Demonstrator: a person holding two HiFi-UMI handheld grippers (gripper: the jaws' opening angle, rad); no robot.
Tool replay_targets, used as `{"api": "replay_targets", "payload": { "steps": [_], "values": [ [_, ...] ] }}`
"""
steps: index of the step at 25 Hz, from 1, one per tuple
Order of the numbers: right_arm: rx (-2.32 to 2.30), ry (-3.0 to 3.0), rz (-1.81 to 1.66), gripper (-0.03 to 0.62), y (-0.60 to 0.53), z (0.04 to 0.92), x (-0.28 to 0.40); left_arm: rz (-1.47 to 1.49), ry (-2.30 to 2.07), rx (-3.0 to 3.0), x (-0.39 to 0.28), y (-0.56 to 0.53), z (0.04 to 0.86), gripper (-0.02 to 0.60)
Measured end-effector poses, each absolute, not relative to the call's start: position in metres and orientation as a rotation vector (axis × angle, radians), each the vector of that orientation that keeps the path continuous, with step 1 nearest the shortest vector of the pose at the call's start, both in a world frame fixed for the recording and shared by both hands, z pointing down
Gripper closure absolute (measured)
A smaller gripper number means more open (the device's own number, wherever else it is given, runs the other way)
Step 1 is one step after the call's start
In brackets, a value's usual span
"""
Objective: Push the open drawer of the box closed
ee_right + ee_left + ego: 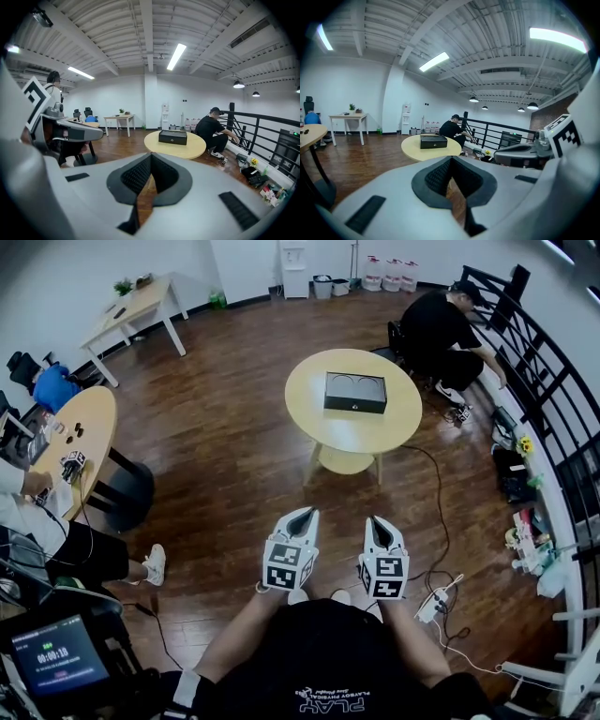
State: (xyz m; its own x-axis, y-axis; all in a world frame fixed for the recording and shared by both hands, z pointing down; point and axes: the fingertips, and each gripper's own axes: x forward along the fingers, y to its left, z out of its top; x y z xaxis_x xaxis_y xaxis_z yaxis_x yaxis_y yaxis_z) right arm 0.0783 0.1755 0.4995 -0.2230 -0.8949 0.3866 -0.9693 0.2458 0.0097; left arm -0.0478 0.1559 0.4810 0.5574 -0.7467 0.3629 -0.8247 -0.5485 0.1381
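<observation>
**Item 1. Left hand-held gripper** (302, 514). It was clenched, with its dark pads meeting at the tip and nothing between them. It was carried low in front of the wearer's torso on a bent forearm and pointed forward over the wooden floor (216, 456). Judged: it was kept close to the body because nothing lay within reach.

**Item 2. Box** (354, 392). It was black and low, and stood alone on the round table (309, 399), well ahead of both hand-held grippers and roughly on the line between them. Its front face carried a small pale knob and was turned toward them. No drawer could be seen projecting, but the box was too small in every view to settle whether it was open or shut. Judged: the stand-off suited a drawer waiting to be pushed as well as one already home.

**Item 3. Right hand-held gripper** (376, 521). It was likewise clenched and empty. It was held just beside the left one at about the same height, on a bent forearm, and aimed at the same table.

**Item 4. Seated person** (441, 329). This person was beyond the table, ahead and to the right of the right hand-held gripper, bent toward the railing (525, 343), and had no part in the task.
</observation>
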Motion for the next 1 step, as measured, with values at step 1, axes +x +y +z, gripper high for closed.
{"api": "replay_targets", "payload": {
  "steps": [1],
  "values": [
    [1.724,-2.208,0.336,0.589,0.1773,0.4999,0.0797,0.380,-1.298,2.502,-0.0466,0.1576,0.4813,0.584]
  ]
}}
